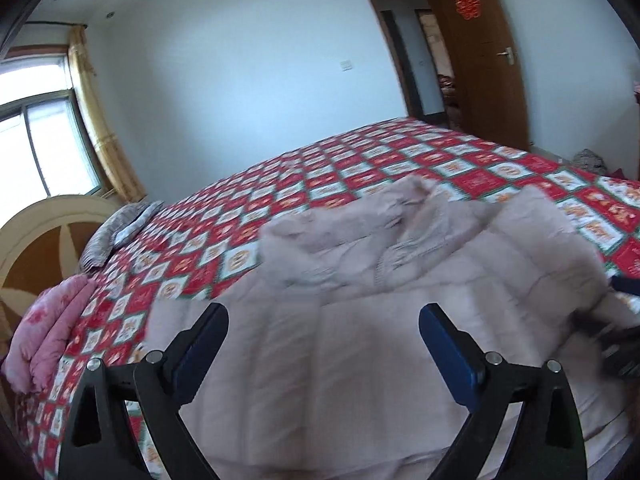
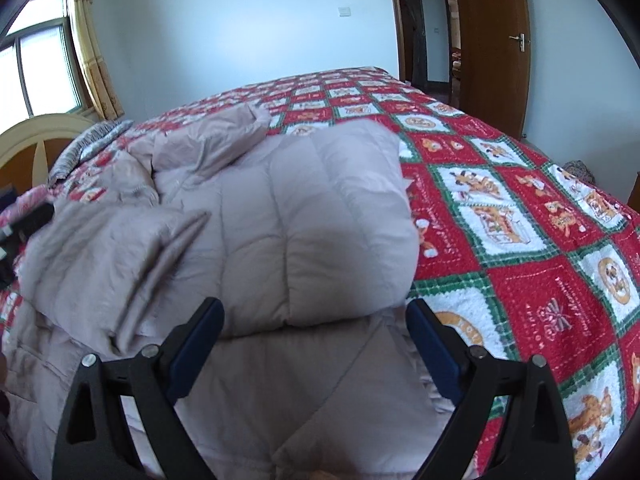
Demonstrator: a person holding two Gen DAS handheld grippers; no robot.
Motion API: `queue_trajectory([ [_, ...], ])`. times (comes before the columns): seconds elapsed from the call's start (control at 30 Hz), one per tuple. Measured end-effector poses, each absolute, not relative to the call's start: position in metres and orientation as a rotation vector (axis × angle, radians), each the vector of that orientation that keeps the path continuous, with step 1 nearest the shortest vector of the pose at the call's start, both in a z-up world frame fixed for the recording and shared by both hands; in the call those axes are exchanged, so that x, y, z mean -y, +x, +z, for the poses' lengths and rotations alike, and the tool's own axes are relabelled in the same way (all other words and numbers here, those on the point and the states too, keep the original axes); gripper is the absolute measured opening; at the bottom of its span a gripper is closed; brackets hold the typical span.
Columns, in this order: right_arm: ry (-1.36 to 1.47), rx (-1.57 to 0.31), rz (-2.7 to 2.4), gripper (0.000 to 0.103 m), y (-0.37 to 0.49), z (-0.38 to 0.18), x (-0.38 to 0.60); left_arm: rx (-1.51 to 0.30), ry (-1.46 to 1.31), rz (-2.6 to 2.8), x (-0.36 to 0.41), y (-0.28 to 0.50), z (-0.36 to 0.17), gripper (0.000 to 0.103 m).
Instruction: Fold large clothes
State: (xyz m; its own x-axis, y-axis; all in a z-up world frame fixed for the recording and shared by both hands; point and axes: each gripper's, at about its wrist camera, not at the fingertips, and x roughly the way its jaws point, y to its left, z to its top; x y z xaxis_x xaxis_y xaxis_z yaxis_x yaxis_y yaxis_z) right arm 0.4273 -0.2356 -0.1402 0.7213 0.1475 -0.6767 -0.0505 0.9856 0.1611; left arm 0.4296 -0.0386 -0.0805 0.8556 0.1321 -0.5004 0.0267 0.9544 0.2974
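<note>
While a pale beige puffer coat (image 2: 280,208) is lying partly folded on the red patchwork bed (image 2: 520,216), spread flat for folding, the left tongs (image 1: 322,330) and right tongs (image 2: 314,326) are hovering wide and empty above it.

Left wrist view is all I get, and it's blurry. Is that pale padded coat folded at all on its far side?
Observer: Yes. In the right wrist view the coat has a puffy quilted panel folded over, and its rounded edge lies near the right gripper.
Operator: Is that gripper holding anything?
Observer: No, its fingers are spread wide above the fabric, gripping nothing.
Operator: What's past the fold?
Observer: Bare red, white and green checked bedspread with cartoon squares.
Operator: And a sleeve?
Observer: One lies crumpled at the coat's far end, toward the headboard.
</note>
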Motion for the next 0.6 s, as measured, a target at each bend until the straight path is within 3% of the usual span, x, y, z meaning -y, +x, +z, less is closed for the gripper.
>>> queue_trajectory([
  [0.17,0.228,-0.783,0.300,0.094,0.433,-0.115,0.206,-0.605,0.222,0.165,-0.028,0.435,-0.091,0.097],
  [0.23,0.234,-0.855,0.370,0.087,0.446,-0.125,0.186,-0.630,0.166,0.184,-0.048,0.435,-0.092,0.097],
  [0.27,0.227,-0.890,0.383,0.079,0.453,-0.132,0.177,-0.636,0.150,0.186,-0.052,0.435,-0.094,0.097],
  [0.33,0.198,-0.931,0.384,0.048,0.462,-0.144,0.163,-0.648,0.124,0.188,-0.061,0.433,-0.097,0.097],
  [0.37,0.199,-0.935,0.396,0.040,0.462,-0.145,0.161,-0.657,0.114,0.184,-0.064,0.431,-0.099,0.097],
  [0.4,0.213,-0.935,0.417,0.019,0.460,-0.145,0.160,-0.661,0.110,0.183,-0.066,0.432,-0.100,0.097],
  [0.5,0.180,-0.917,0.403,0.009,0.451,-0.138,0.162,-0.665,0.118,0.190,-0.071,0.433,-0.104,0.097],
  [0.6,0.128,-0.895,0.342,0.008,0.441,-0.132,0.175,-0.685,0.087,0.200,-0.081,0.439,-0.109,0.097],
])
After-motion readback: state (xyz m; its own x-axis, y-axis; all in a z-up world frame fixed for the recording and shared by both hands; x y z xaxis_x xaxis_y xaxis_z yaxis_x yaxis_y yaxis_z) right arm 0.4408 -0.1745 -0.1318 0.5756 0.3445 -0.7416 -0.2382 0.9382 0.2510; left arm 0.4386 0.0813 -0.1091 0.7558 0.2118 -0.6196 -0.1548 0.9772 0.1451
